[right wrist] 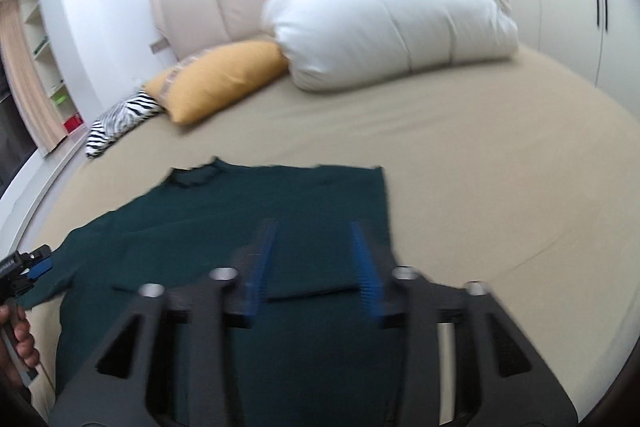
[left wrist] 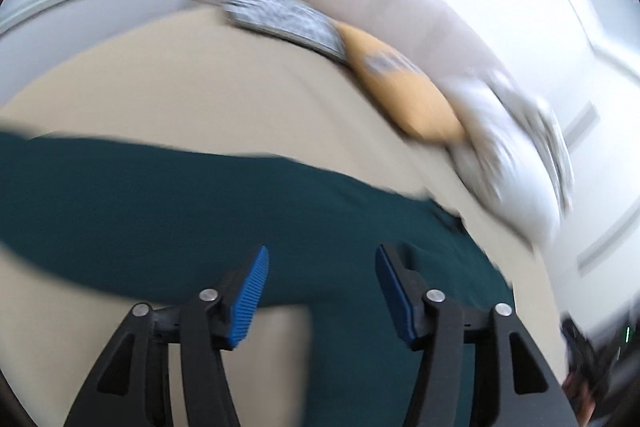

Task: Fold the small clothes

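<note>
A dark green top (right wrist: 256,227) lies flat on the beige bed sheet (right wrist: 460,187), its collar toward the pillows, its right side folded over to a straight edge and a sleeve stretched out to the left. My right gripper (right wrist: 316,239) is open and empty above its middle. My left gripper (left wrist: 322,259) is open and empty over the stretched sleeve (left wrist: 160,195). It also shows in the right wrist view (right wrist: 36,267) at the sleeve's end, held by a hand.
A yellow pillow (right wrist: 216,79), a zebra-print pillow (right wrist: 120,123) and a bundled white duvet (right wrist: 392,27) lie at the padded headboard (right wrist: 208,3). Shelves (right wrist: 48,67) stand by the wall at the left. The left wrist view is blurred.
</note>
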Available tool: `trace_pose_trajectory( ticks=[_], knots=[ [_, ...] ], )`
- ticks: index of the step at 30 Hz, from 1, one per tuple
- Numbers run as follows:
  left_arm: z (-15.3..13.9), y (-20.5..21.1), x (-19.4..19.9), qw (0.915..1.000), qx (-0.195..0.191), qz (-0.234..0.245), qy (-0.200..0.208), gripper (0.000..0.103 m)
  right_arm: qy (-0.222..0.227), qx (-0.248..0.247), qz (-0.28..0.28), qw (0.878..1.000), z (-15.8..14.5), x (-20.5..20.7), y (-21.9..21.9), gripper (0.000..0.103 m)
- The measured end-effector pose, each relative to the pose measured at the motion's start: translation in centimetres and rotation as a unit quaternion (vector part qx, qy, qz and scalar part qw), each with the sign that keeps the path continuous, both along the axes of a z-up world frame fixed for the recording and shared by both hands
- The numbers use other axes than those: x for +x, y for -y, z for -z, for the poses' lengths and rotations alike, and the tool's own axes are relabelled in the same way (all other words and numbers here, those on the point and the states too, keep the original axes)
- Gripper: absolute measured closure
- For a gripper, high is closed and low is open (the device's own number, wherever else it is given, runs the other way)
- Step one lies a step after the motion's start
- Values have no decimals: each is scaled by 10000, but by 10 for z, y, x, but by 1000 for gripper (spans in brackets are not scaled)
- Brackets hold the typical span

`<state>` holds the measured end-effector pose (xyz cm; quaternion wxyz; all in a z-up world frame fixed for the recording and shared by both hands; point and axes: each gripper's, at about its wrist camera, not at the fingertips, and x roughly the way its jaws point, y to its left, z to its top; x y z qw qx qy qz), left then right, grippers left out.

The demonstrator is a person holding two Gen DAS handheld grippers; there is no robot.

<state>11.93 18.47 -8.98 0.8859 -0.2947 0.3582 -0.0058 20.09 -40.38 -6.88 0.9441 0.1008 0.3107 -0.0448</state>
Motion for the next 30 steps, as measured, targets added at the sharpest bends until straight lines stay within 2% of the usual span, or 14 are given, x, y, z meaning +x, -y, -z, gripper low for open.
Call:
trace_pose_trajectory(
  ticks=[2,4,7,10,12,14,15,16,18,20,24,28,30],
  knots=[
    [5,-63,-35,9971,-194,-727,-54,38,467,-37,-154,9988,-10,-20,-32,11],
    [13,-113,-60,9907,-307,-1313,-168,38,743,-59,-454,9962,-19,-32,-62,9],
    [24,-182,-93,9745,-411,-2187,-281,38,589,87,-876,9944,-23,-43,-97,9],
    [41,-220,-101,9635,-589,-2561,-508,38,284,562,-1367,9886,-24,-40,-131,10],
    [51,-231,-93,9639,-661,-2509,-602,38,148,684,-1576,9850,-23,-43,-154,16],
    [54,-231,-82,9676,-568,-2384,-606,40,21,705,-1743,9822,-20,-44,-171,20],
    [54,-229,-75,9700,-527,-2293,-605,45,-26,704,-1798,9812,-18,-43,-180,25],
    [54,-228,-71,9717,-542,-2221,-597,65,-71,700,-1844,9803,-17,-45,-187,27],
    [58,-224,-60,9740,-700,-2041,-684,96,-132,693,-1877,9797,-16,-51,-195,32],
    [52,-222,-57,9757,-595,-2009,-636,94,-163,704,-1853,9800,-14,-57,-198,34],
    [21,-192,-59,9822,-272,-1834,-292,95,-220,817,-1724,9814,-8,-65,-183,34],
    [-30,-121,-40,9938,148,-1085,182,95,-320,1018,-1562,9819,5,-66,-153,34],
    [-52,-67,-27,9977,236,-502,401,95,-343,1148,-1456,9821,12,-72,-140,34]
  ],
)
